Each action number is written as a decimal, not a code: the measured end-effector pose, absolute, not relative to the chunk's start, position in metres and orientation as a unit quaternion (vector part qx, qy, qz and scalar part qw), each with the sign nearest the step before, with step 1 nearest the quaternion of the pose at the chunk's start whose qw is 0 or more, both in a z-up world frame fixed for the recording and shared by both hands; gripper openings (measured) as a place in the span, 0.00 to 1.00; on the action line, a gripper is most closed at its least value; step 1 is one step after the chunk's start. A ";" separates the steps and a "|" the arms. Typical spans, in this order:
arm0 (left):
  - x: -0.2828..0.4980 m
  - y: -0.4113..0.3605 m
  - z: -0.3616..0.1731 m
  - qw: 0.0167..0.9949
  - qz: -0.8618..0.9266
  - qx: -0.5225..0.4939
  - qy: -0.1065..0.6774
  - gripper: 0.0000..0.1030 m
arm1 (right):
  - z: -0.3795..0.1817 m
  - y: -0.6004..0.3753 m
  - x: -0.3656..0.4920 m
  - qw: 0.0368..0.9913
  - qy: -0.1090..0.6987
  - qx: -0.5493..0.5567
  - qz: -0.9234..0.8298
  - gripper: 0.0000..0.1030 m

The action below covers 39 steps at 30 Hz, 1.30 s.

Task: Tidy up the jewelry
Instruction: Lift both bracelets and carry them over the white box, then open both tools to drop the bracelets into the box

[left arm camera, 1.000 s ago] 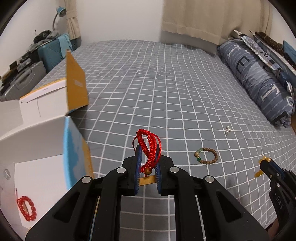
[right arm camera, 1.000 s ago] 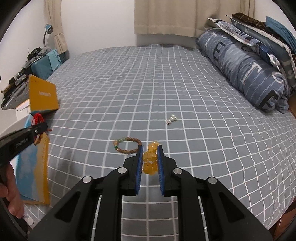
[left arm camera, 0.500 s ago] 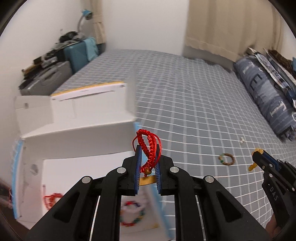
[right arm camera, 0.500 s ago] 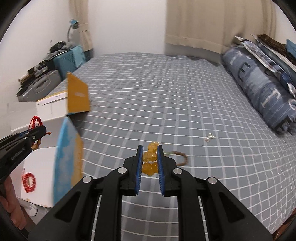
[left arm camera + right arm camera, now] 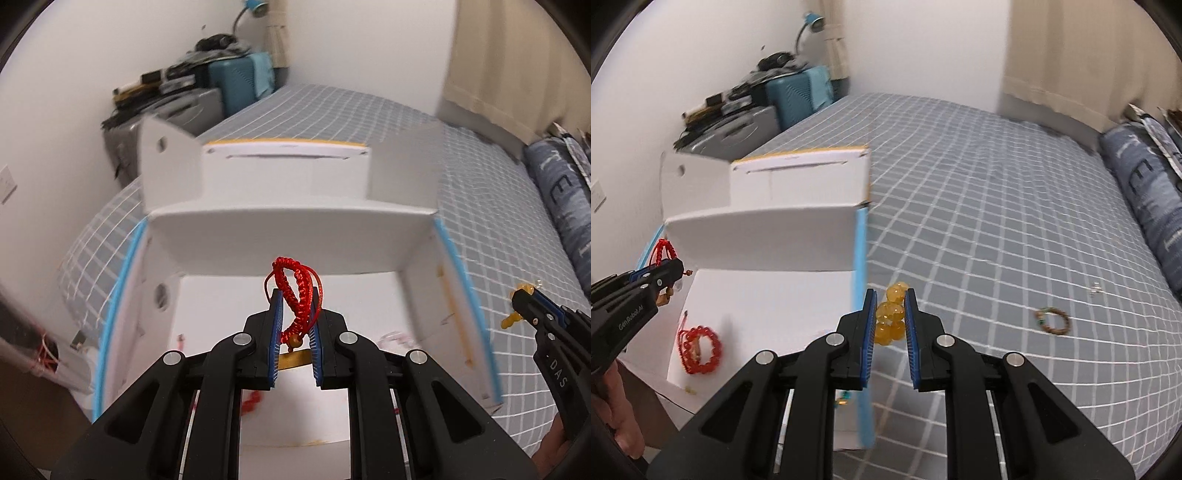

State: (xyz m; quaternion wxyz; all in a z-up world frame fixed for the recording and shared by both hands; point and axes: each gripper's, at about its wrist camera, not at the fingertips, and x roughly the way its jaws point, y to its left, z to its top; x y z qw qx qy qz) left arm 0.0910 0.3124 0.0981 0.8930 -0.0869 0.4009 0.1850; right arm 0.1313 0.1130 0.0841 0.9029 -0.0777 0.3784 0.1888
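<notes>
My left gripper (image 5: 295, 295) is shut on a red braided cord bracelet (image 5: 295, 291) and hangs over the open white box (image 5: 288, 236). The same gripper (image 5: 670, 269) shows at the left of the right wrist view, over the box (image 5: 764, 240). My right gripper (image 5: 890, 295) is shut on a yellow bead bracelet (image 5: 892, 315), just right of the box's blue-edged side wall (image 5: 860, 258). It also appears at the right edge of the left wrist view as the right gripper (image 5: 522, 295). A red bead bracelet (image 5: 700, 349) lies on the box floor.
On the checked grey bedspread (image 5: 997, 221) lie a brown bead bracelet (image 5: 1052, 321) and a small pair of pearl earrings (image 5: 1095, 290). Blue pillows (image 5: 1145, 184) line the right side. Suitcases (image 5: 798, 92) and clutter stand against the far left wall.
Both grippers have swung left from over the bedspread toward the box, each keeping its bracelet. The left one now hangs over the box interior; the right one has reached the box's side wall.
</notes>
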 end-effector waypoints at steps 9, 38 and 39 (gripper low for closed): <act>0.072 0.350 0.070 0.878 0.201 -0.101 0.422 0.13 | 0.057 0.166 0.118 0.887 0.399 -0.090 0.213 0.14; 0.069 0.358 0.053 0.866 0.215 -0.103 0.440 0.67 | 0.035 0.185 0.118 0.866 0.433 -0.090 0.234 0.38; 0.068 0.356 0.056 0.868 0.214 -0.102 0.437 0.68 | 0.038 0.182 0.117 0.869 0.428 -0.088 0.233 0.44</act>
